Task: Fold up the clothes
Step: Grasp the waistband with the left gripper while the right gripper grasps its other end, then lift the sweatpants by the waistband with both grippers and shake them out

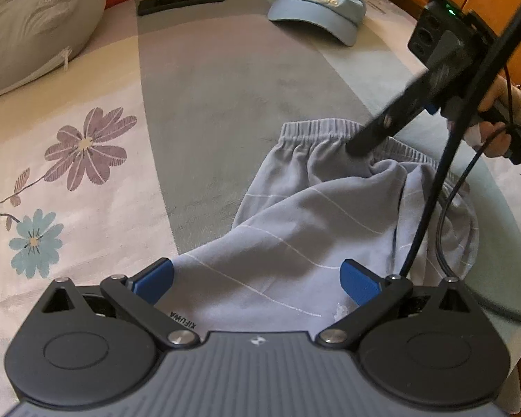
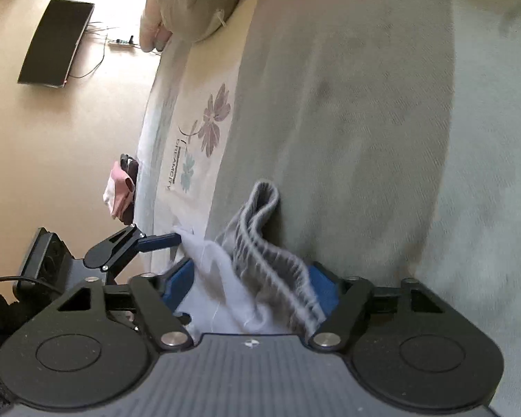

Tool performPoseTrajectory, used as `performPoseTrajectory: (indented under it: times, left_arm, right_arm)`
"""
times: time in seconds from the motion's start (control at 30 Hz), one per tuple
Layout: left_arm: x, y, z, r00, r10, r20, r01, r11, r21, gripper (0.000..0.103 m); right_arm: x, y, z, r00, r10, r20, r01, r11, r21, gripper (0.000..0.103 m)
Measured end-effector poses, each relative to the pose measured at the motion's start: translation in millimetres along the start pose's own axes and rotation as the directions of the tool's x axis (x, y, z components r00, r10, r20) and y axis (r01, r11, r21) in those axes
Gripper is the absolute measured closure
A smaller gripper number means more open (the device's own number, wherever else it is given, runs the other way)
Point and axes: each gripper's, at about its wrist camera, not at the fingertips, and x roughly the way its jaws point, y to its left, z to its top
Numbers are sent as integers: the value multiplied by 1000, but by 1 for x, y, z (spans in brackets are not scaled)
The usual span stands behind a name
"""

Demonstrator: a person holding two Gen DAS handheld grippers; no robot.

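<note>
The pale grey-blue shorts (image 1: 305, 229) lay rumpled on the bed (image 1: 225, 80), toward its right side in the left wrist view, with the elastic waistband (image 2: 260, 243) bunched up at the far end. The left gripper (image 1: 257, 278) hovered over the near hem with its fingers (image 1: 156, 278) spread wide, cloth under them but not pinched. The right gripper (image 2: 255, 285) had the waistband between its fingers (image 2: 180, 278); whether the pads were already pressing the cloth could not be told, as the folds hid the contact. To do this step well, the right fingers would probably need to bite both layers of the waistband at one corner, and the left should take the hem at the matching side, so the garment could be drawn taut and flat before folding. A cap (image 1: 316, 7) and a pillow (image 1: 34, 24) sat well apart, out of the way.
</note>
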Motion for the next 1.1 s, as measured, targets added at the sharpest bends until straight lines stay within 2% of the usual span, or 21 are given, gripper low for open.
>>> performPoseTrajectory:
  times: [0.07,0.2,0.3,0.47,0.57,0.67,0.77,0.87,0.97,1.1]
  left_arm:
    - [2,1,1,1000,-3,1,3,1000,-5,2]
    - [5,-1,3,1000,4,-4,-4,1000,-2,2]
    - [8,-2,7,1000,0,-11,0,1000,10,2]
    - [9,-8,14,1000,-2,-8,2,999,33,2]
    - [8,-12,19,1000,-12,-1,12,999,34,2]
    - [5,-20,25,1000,-26,13,26,998,49,2]
    - [3,-29,32,999,-28,28,26,996,87,2]
    - [1,-38,36,999,-19,31,14,992,127,2]
    - [-5,-43,36,999,-17,31,12,989,147,2]
    - [-19,-47,34,1000,-20,22,16,986,165,2]
  right_arm:
    - [-3,0,-5,996,-92,7,92,995,-34,94]
    - [-6,11,-22,981,-170,97,173,985,-26,92]
    - [-15,22,-37,950,-252,186,257,966,-5,92]
    - [-58,8,-67,872,-366,326,323,929,178,92]
    - [-86,-6,-84,831,-433,349,355,896,268,93]
    - [-104,-14,-99,779,-506,369,395,854,338,93]
    - [-114,-20,-107,745,-538,394,398,833,385,91]
    - [-114,-16,-116,734,-532,423,373,836,404,84]
    - [-117,-1,-134,703,-522,483,338,843,419,74]
    - [-123,20,-168,669,-524,528,302,840,451,70]
